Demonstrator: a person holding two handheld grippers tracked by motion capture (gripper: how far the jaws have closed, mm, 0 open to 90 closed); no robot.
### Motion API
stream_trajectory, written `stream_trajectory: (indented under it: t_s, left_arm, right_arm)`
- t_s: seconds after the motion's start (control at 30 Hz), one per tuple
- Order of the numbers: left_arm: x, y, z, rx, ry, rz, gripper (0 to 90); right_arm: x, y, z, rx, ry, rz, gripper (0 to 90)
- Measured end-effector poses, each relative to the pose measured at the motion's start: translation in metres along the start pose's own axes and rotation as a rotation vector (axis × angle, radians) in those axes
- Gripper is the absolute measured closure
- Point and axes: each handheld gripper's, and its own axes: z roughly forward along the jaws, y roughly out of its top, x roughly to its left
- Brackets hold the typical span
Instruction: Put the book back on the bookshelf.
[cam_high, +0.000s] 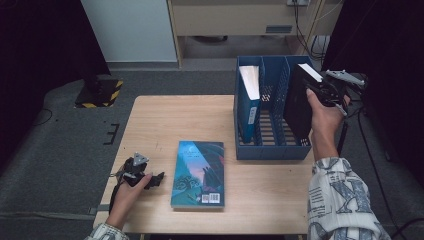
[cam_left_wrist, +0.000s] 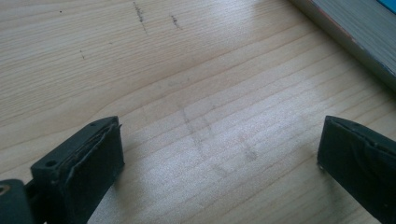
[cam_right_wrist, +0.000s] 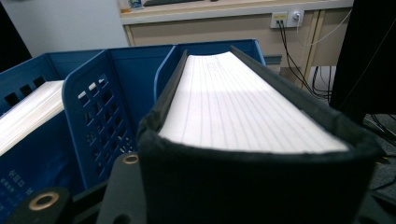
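Observation:
A thick black book (cam_high: 297, 107) stands nearly upright in the rightmost slot of the blue file rack (cam_high: 272, 150), and my right gripper (cam_high: 320, 92) is shut on its upper end. In the right gripper view the black book's white page edge (cam_right_wrist: 247, 116) runs away from the camera, with the rack's dividers (cam_right_wrist: 100, 116) to its left. A blue book (cam_high: 248, 100) stands in the leftmost slot. A teal book (cam_high: 198, 172) lies flat on the table. Just left of it my left gripper (cam_high: 155, 180) rests low and open; between its jaws (cam_left_wrist: 219, 154) there is only bare wood.
The wooden table (cam_high: 165, 120) ends close behind the rack. The middle slot of the rack holds nothing. A yellow-and-black striped base (cam_high: 100, 92) sits on the floor at the back left. Cables (cam_high: 370, 140) hang on the right.

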Motion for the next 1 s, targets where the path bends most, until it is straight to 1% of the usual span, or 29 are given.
stream_trajectory:
  t_s: [0.23, 0.43, 0.73, 1.0]
  left_arm:
    - [0.000, 0.000, 0.000, 0.000, 0.000, 0.001, 0.0]
    - [0.000, 0.000, 0.000, 0.000, -0.001, 0.001, 0.0]
    - [0.000, 0.000, 0.000, 0.000, -0.001, 0.001, 0.0]
    - [0.000, 0.000, 0.000, 0.000, -0.001, 0.001, 0.0]
  right_arm:
    - [-0.001, -0.004, 0.006, 0.004, -0.007, 0.004, 53.3]
    - [0.000, -0.010, 0.014, 0.020, -0.012, -0.002, 53.3]
    - [0.001, -0.025, 0.031, 0.034, -0.015, 0.007, 53.3]
    - [-0.002, -0.040, 0.041, 0.055, -0.022, 0.019, 53.3]
